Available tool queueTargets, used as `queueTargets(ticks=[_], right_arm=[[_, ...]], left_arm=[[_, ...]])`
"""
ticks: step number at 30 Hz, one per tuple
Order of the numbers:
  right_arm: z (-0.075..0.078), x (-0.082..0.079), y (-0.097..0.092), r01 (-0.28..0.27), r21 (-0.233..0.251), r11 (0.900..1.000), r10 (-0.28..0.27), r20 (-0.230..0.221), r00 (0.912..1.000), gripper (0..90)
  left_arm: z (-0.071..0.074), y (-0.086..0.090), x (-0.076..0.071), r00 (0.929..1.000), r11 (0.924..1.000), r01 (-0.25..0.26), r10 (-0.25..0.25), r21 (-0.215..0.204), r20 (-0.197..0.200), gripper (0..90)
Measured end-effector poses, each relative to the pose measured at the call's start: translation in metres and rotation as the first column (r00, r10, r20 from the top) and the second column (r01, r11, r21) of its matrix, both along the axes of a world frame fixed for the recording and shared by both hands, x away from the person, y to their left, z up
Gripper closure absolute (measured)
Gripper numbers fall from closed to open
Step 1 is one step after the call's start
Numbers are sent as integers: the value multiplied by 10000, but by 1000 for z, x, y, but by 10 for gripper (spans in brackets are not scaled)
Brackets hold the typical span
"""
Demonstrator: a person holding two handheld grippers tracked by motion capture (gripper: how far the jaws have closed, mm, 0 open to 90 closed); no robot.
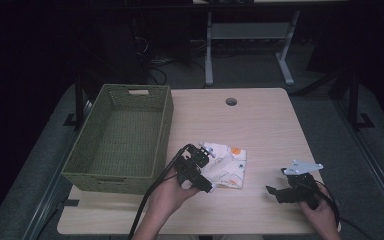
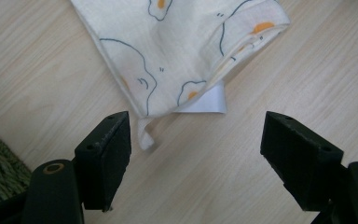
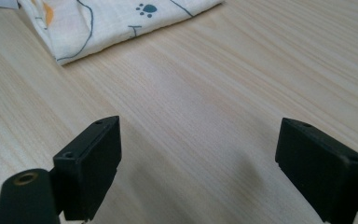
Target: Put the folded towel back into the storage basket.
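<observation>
Item: my left claw [image 2: 196, 154], jaws spread wide, nothing held, poised just short of the folded cloth's [image 2: 177, 51] near corner. Right claw [image 1: 292, 187] likewise wide and empty, well to the right. Cloth lies mid-bench, right of the green woven basket [image 1: 117, 135]. Advice, I judge: straddle the whole folded corner before pinching. Pale wood bench [image 1: 260, 125]; dim room, table legs beyond.

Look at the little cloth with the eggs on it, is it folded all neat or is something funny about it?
A bit untidy. The folded cloth lies askew on the table, and at its corner a white label and a small loop poke out from under the fold. Nothing looks torn or spilled.
</observation>
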State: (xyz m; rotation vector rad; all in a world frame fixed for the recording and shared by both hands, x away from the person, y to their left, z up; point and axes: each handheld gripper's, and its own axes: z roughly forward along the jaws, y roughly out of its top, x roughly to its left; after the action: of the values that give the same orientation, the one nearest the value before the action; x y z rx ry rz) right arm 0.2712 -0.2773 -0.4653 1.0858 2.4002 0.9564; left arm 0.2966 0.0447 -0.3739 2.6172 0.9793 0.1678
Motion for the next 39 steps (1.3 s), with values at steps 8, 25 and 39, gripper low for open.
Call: queueTargets(ticks=[8,25,39], right_arm=[[1,1,0,13,159,9999,-14,35,10000,139],[3,2,-2,49,365,9993,-48,-16,10000,139],[4,2,-3,75,493,9988,-74,-4,10000,139]], left_arm=[[8,-14,14,10000,9999,70,-70,124,-47,249],[-6,-52,60,9973,9994,21,4,344,-734,254],[-40,-75,89,9935,9970,-254,333,733,-1093,283]])
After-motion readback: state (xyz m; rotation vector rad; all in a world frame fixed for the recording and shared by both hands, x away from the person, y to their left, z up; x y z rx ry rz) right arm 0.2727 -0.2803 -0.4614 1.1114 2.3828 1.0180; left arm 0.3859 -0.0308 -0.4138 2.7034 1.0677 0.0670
